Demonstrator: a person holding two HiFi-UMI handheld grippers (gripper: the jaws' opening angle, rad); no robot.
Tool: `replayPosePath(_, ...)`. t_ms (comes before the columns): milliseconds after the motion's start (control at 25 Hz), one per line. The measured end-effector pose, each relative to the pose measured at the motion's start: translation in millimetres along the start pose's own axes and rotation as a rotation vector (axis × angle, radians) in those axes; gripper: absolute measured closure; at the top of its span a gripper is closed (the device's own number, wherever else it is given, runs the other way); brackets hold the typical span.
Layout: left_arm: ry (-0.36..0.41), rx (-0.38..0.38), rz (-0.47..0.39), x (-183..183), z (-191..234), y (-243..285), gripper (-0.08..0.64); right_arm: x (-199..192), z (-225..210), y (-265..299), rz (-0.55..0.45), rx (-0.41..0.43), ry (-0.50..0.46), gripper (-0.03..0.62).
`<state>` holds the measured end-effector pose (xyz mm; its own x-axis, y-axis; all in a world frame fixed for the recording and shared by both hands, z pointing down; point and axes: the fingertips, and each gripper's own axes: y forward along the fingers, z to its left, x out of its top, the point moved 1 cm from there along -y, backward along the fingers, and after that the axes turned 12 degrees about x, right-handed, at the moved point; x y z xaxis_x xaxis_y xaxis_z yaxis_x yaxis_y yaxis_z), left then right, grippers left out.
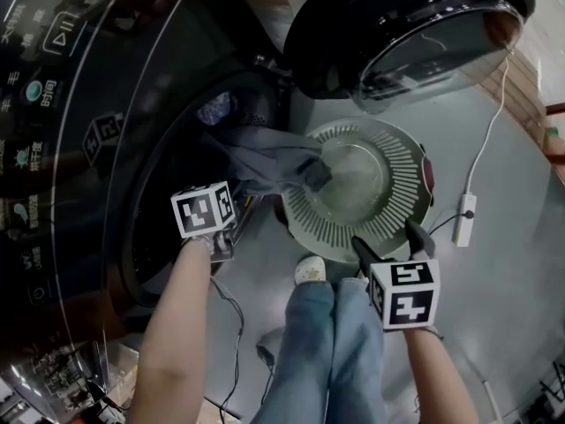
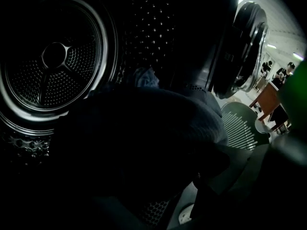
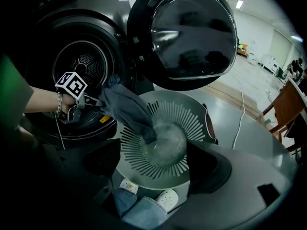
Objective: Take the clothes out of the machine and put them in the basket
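Stock as I see it from the remote station:

- Machine [image 1: 132,104]: dark front-loader, its round door [image 1: 415,25] swung wide open, the drum [image 2: 57,56] bare at the back.
- Garment [image 1: 265,162]: dark grey cloth, draped out of the drum mouth over the lip. Its lower end lies inside the basket.
- Basket [image 1: 393,153]: round, pale green, slatted wall. It stands on the floor [image 1: 503,290] just in front of the machine, beneath the door.
- Left gripper [image 3: 88,103]: at the drum mouth, pointing steeply down, jaws spread wide with the garment bulking between them. Its own view is very dark, so I cannot say whether the pads touch the cloth.
- Right gripper [image 1: 387,237]: over the near rim of the basket, jaws spread, nothing between them but the basket below.
- Shoes [image 1: 309,272]: white, just beside the basket's near edge, under blue jeans [image 1: 327,343].
- White cable [image 1: 481,148]: runs across the floor to the right of the basket.
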<state>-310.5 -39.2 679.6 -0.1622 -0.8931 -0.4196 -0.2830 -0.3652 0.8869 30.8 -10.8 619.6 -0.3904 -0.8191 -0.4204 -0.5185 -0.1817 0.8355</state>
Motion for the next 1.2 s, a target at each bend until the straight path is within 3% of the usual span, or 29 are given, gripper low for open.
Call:
replayPosePath(120, 0.039, -0.038, 0.015, -7.5, -14.9, 0.4, 0.245, -0.2, -2.3, -1.4, 0.000, -0.001, -0.008, 0.166)
replayPosePath(200, 0.133, 0.028, -0.041, -1.5, -19.9, -10.7, 0.334, -0.3, -1.8, -3.1, -0.001, -0.001, -0.008, 0.170)
replayPosePath(240, 0.157, 0.071, -0.077, 5.5, -19.9, -20.4, 0.444, -0.2, -1.6, -4.3, -0.004, 0.000, -0.005, 0.172)
replayPosePath(280, 0.148, 0.096, -0.099, 9.8, -20.8, -29.8, 0.493, -0.2, -1.7, -5.8, -0.006, -0.001, -0.002, 0.173)
replayPosePath(400, 0.050, 0.096, -0.104, 8.7, -27.3, -49.8, 0.500, -1.0, -2.4, -11.8, -0.010, -0.003, 0.007, 0.180)
replayPosePath(480, 0.025, 0.089, -0.106, 7.5, -31.4, -60.6, 0.500, -0.3, -1.2, -17.4, -0.014, -0.001, 0.010, 0.184)
replayPosePath(680, 0.027, 0.025, -0.120, 13.3, -56.4, -91.5, 0.500, 5.2, -3.3, -34.4, -0.028, -0.007, 0.004, 0.194)
replayPosePath(1000, -0.060, -0.120, -0.141, 34.1, -110.5, -142.4, 0.500, 8.0, -16.6, -68.1, -0.056, -0.049, 0.035, 0.214)
replayPosePath(1200, -0.029, -0.225, -0.127, 40.7, -145.2, -160.6, 0.500, 4.9, -27.7, -85.1, -0.082, -0.079, 0.081, 0.221)
